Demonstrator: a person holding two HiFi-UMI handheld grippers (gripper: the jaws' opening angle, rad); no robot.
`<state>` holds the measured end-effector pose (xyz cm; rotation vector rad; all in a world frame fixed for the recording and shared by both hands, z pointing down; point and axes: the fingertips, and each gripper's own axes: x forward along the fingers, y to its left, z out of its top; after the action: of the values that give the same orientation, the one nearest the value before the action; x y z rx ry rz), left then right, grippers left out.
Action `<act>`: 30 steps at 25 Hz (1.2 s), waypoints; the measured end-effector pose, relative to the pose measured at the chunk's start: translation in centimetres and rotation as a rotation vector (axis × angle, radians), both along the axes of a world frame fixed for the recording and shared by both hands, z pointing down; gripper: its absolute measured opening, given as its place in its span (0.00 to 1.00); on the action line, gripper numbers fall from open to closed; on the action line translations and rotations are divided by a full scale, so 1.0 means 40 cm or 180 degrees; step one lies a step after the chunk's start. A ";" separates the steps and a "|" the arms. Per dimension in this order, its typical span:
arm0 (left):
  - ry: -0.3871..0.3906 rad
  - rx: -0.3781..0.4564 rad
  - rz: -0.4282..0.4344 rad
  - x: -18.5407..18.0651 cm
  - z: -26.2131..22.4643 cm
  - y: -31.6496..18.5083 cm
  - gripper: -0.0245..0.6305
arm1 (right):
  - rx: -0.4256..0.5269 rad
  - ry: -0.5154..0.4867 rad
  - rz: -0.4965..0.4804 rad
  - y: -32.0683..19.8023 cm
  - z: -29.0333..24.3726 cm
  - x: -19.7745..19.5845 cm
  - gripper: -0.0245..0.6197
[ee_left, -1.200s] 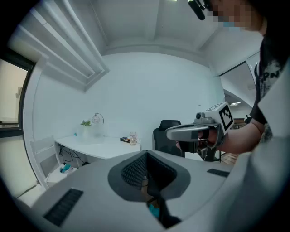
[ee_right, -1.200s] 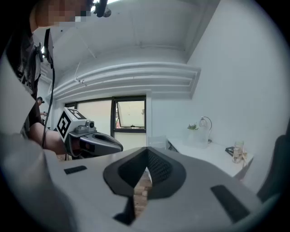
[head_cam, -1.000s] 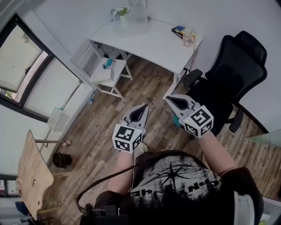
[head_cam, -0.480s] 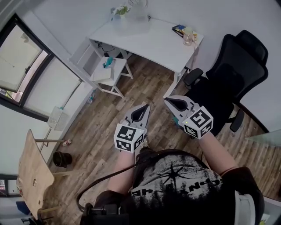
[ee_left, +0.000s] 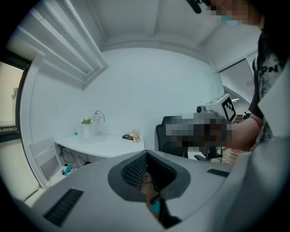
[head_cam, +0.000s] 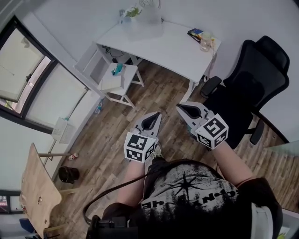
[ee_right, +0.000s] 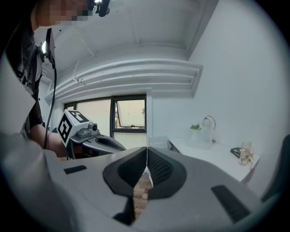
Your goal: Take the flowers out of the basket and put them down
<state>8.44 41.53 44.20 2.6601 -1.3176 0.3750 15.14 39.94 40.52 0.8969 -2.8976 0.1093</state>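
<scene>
The basket [head_cam: 140, 15] is a pale container with a hooped handle and green flowers [head_cam: 132, 11]. It stands at the far left end of the white desk [head_cam: 163, 44]. It also shows small in the left gripper view, basket [ee_left: 93, 128], and in the right gripper view, basket [ee_right: 204, 132]. My left gripper [head_cam: 156, 113] and right gripper [head_cam: 178, 106] hang side by side over the wooden floor, well short of the desk. Both are shut with nothing between the jaws, as seen at the left gripper [ee_left: 146, 155] and the right gripper [ee_right: 147, 149].
A black office chair [head_cam: 252, 79] stands to the right of the desk. A jar [head_cam: 205, 42] and a book [head_cam: 195, 33] lie on the desk's right end. A white side table [head_cam: 117, 79] stands left of the desk, below a window [head_cam: 18, 70]. At lower left are a wooden chair [head_cam: 37, 186] and a dark bin [head_cam: 68, 173].
Both grippers have moved a short way forward over the floor together with the person, and the desk and chair have shifted slightly in the head view. Both pairs of jaws stayed shut.
</scene>
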 end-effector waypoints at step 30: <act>0.0131 -0.0054 0.0429 -0.417 0.049 -0.487 0.05 | -0.0206 0.0107 0.0552 -0.465 0.089 -0.376 0.06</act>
<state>-8.24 22.05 46.17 2.7351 -1.1220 0.3441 0.10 21.34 44.08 1.1254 -2.7637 0.1986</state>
